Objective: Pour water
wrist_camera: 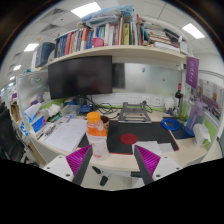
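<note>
A hand-held gripper [114, 163] hangs over a cluttered desk [60, 135], its purple-padded fingers spread wide and holding nothing. The bottle [96, 133] with an orange cap, apparently the pouring vessel, stands left of centre in the frame, just beyond the left finger. A misaligned approach could knock it over among the surrounding clutter.

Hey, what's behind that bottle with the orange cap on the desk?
Behind the bottle is desk clutter, then a dark monitor under a bookshelf. What lies directly behind it is hidden. The gripper is open, its fingers short of the bottle.
</note>
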A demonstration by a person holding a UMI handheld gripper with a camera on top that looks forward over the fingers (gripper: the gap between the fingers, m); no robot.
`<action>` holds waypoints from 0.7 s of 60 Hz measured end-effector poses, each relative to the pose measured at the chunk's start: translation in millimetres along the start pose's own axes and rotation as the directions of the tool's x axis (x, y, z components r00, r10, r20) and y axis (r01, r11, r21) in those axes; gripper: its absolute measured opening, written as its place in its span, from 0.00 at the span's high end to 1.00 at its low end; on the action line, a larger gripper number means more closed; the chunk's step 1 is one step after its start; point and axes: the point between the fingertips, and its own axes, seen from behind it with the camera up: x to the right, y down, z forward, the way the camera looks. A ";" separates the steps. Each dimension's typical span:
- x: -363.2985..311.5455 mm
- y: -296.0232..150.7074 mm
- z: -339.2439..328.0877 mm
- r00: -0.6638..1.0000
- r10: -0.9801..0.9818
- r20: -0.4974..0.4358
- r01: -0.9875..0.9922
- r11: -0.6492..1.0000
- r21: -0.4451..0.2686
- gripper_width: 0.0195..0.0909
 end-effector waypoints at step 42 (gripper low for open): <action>-43.9 -16.8 146.6 0.981 0.000 -0.195 0.035 0.983 0.180 0.55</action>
